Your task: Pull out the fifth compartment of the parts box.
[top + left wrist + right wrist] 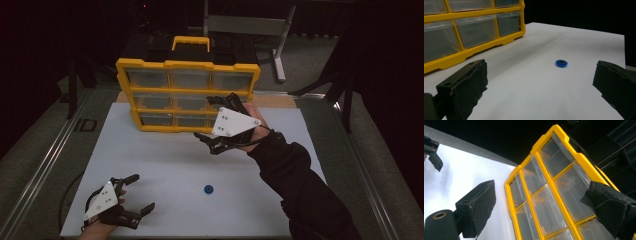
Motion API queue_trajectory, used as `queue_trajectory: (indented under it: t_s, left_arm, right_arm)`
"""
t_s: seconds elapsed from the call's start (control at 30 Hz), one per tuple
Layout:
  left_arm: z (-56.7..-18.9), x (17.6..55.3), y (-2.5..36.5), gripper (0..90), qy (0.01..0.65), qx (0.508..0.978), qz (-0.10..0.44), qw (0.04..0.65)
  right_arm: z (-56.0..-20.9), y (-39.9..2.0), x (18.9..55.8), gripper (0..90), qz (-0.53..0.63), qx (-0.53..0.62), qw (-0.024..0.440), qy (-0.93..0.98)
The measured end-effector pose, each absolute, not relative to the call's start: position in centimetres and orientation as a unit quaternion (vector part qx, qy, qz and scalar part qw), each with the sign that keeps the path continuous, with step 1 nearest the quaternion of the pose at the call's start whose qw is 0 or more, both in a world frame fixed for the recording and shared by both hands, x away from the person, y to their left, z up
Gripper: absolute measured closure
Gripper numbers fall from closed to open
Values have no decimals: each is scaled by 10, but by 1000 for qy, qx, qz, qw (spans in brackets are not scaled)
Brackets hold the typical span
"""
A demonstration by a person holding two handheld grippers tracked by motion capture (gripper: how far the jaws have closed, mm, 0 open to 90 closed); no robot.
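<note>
Your left gripper (134, 194) hovers at the white board's (165, 165) near left corner, jaws spread wide and empty; your right gripper (216, 119) (jaws apart too) is raised before the yellow drawer cabinet (187, 92) at the far edge. The blue disc (208, 189) lies near the front edge, untouched
</note>
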State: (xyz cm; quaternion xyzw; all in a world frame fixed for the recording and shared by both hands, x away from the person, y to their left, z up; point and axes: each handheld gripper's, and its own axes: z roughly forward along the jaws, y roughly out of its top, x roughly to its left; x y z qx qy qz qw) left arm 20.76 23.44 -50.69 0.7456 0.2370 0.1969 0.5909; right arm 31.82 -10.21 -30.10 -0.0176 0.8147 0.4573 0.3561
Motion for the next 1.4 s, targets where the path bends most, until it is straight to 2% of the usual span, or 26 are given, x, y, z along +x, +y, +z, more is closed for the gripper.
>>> queue_trajectory:
  t_s: [0.17, 0.23, 0.6, 0.73, 1.07, 1.4]
  left_arm:
    - [-507, 207, 234, 0, 234, 748, 195, 590]
    - [-507, 207, 234, 0, 234, 747, 195, 590]
    - [-507, 207, 234, 0, 234, 746, 195, 592]
    - [-507, 207, 234, 0, 234, 746, 194, 593]
    - [-507, 207, 234, 0, 233, 746, 193, 593]
    - [-507, 207, 235, 0, 234, 746, 191, 594]
  right_arm:
    - [-307, -91, 325, 94, 440, -34, 351, 826]
    - [-308, -87, 328, 140, 436, -42, 344, 830]
    - [-315, -67, 347, 177, 413, -62, 334, 845]
    - [-320, -61, 355, 210, 395, -73, 350, 846]
    - [-333, -48, 371, 308, 363, -92, 358, 855]
    - [-341, -40, 385, 349, 342, -110, 394, 846]
